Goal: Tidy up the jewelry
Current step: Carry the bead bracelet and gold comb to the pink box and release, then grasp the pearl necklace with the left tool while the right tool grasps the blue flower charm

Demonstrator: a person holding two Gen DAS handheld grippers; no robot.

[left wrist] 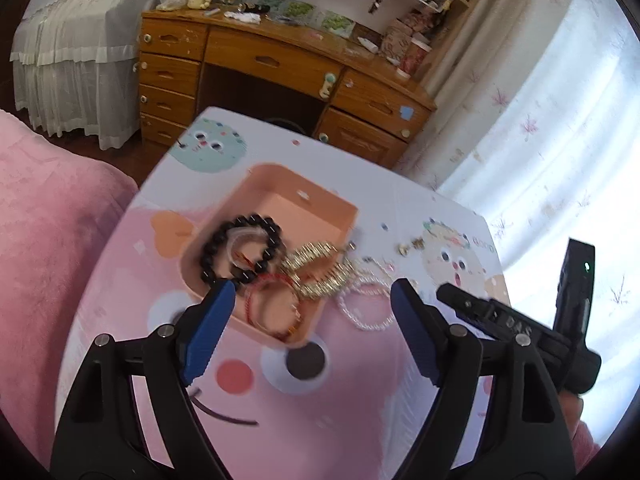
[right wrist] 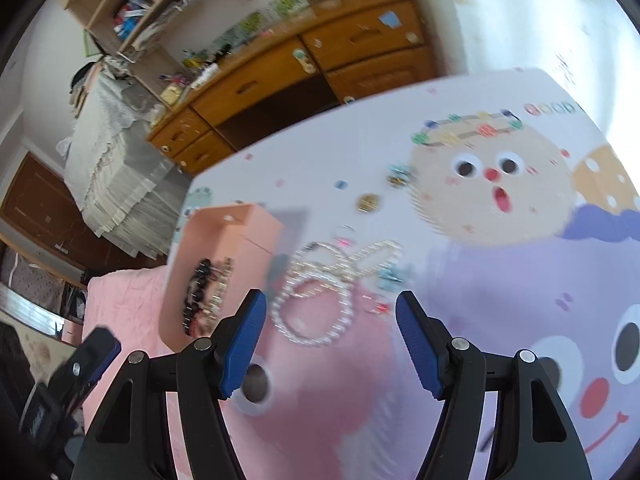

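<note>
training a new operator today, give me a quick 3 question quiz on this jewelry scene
1. True or false: the black bead bracelet lies in the pink tray.
2. Which piece lies on the tablecloth outside the tray? A) pearl bracelet B) red cord bracelet C) black bead bracelet
3. Fill in: both the left tongs and the right tongs are ____ and hold nothing.

Key: 1 true; 2 A; 3 open
</note>
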